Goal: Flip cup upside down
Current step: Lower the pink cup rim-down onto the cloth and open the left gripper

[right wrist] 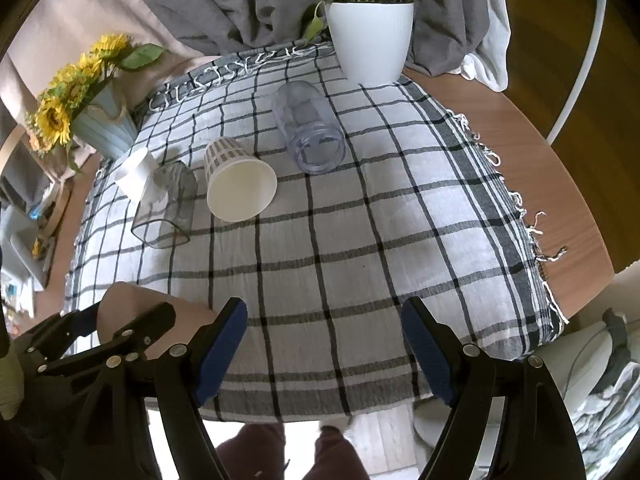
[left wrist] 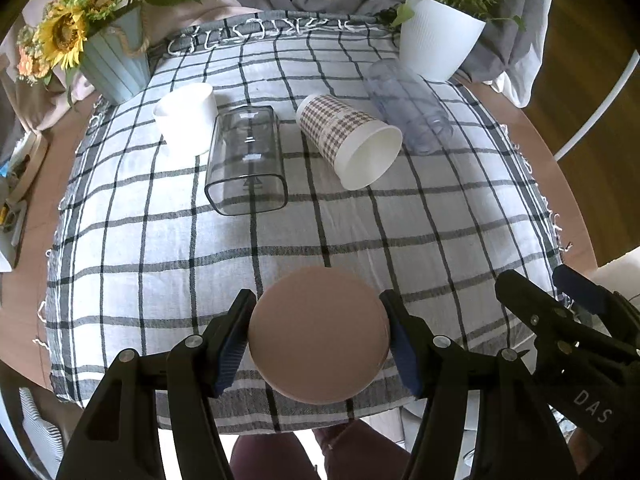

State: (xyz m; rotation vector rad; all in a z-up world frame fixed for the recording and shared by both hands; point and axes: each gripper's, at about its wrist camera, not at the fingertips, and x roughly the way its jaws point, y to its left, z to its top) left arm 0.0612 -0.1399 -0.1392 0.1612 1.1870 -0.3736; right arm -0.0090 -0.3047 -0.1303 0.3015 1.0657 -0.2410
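Note:
My left gripper [left wrist: 318,340] is shut on a pink-brown cup [left wrist: 318,334]; its flat bottom faces the camera, near the front edge of the checked cloth [left wrist: 160,280]. The same cup [right wrist: 120,304] shows at the lower left of the right wrist view, held by the left gripper [right wrist: 132,320]. My right gripper [right wrist: 324,344] is open and empty above the cloth's front edge; it also shows at the right in the left wrist view [left wrist: 560,292].
Lying on their sides on the cloth: a checked paper cup [left wrist: 348,140], a clear square cup [left wrist: 248,160], a clear round tumbler [left wrist: 408,104]. A white cup [left wrist: 186,116] stands behind. A sunflower pot [left wrist: 112,64] and a white plant pot [left wrist: 436,40] stand at the back corners.

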